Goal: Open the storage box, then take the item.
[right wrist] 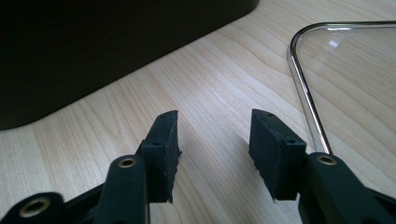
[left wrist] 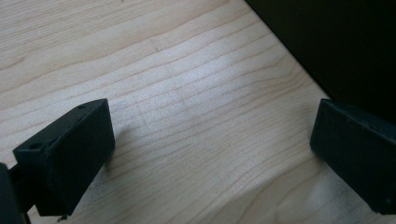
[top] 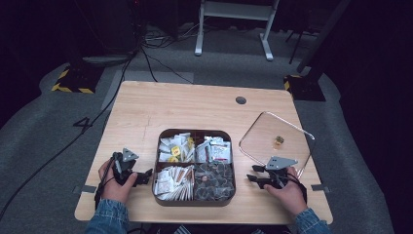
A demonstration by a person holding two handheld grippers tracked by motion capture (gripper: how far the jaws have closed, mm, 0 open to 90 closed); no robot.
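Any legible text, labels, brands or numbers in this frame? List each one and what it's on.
None can be read.
Packets in the compartment tray: white sachets and yellow-marked ones carry print, but it is too small and blurred to read.
Glass lid with its knob: no marking visible.
Table: plain wood, no text.
Hand-held gripper jaws in both gripper views: plain black, no lettering.

Black cables (top: pixel 112 92) on grey carpet, white desk frame (top: pixel 234 24) behind, hazard-striped bases (top: pixel 73 80)
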